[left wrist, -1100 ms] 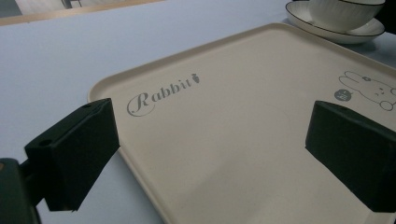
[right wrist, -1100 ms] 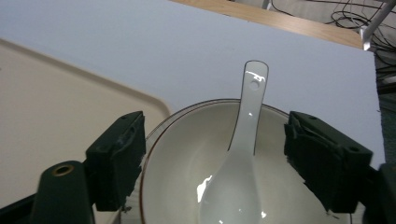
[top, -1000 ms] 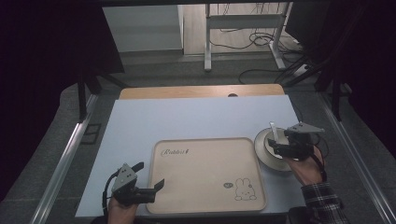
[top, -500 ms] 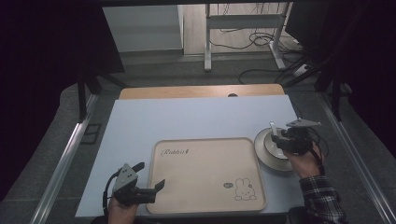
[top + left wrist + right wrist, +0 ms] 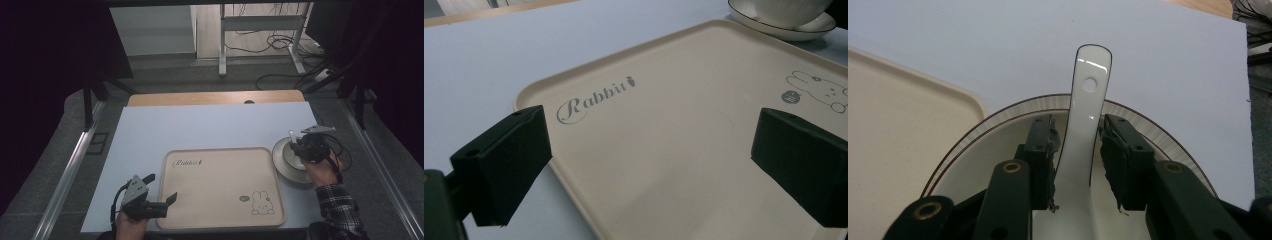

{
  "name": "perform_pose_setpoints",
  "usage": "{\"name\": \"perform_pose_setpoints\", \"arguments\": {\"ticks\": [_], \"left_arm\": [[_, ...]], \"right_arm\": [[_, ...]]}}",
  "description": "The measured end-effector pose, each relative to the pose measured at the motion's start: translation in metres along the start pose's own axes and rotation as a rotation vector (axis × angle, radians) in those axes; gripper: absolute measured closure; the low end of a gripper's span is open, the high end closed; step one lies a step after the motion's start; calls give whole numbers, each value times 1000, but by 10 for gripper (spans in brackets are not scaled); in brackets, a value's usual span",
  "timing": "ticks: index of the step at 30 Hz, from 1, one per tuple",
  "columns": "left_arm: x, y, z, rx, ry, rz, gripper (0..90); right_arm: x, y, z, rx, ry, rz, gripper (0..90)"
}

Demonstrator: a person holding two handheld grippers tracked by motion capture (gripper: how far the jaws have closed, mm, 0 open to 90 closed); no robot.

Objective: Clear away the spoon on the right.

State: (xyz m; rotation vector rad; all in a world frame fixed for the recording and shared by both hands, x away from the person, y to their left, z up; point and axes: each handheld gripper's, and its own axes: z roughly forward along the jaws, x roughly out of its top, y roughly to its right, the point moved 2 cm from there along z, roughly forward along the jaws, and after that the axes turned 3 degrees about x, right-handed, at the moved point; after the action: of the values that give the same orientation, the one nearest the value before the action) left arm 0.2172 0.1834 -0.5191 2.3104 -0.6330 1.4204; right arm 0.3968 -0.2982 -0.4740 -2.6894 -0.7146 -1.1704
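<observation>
A white ceramic spoon (image 5: 1087, 100) leans in a white bowl (image 5: 993, 155) on a ribbed saucer (image 5: 1158, 135), right of a beige tray (image 5: 220, 200) printed with "Rabbit". My right gripper (image 5: 1078, 145) reaches over the bowl (image 5: 291, 159) with the spoon's handle (image 5: 290, 136) between its jaws. The jaws have just been closing, and narrow gaps still show beside the handle. My left gripper (image 5: 161, 187) rests at the tray's front left corner, jaws wide open over the tray's surface (image 5: 674, 125) with nothing between them. In the left gripper view (image 5: 649, 150) the bowl (image 5: 784, 7) stands far off.
The tray lies on a pale blue table top (image 5: 210, 125), with a wooden board edge (image 5: 215, 97) behind it. Metal rails (image 5: 70, 170) run along both sides. A desk frame and cables (image 5: 260, 50) stand on the floor beyond.
The right gripper's jaws have narrowed around the spoon's handle, and the hand has edged slightly left toward the bowl. The left gripper has stayed where it was.
</observation>
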Motion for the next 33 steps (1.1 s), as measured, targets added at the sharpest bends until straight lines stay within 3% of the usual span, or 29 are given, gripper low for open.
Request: {"name": "perform_pose_setpoints", "arguments": {"ticks": [10, 33], "left_arm": [[1, 0, 1, -3, -1, 4, 25], [1, 0, 1, -1, 1, 0, 25]], "right_arm": [[-1, 2, 1, 3, -6, 38, 762], [2, 8, -18, 34, 47, 44, 774]]}}
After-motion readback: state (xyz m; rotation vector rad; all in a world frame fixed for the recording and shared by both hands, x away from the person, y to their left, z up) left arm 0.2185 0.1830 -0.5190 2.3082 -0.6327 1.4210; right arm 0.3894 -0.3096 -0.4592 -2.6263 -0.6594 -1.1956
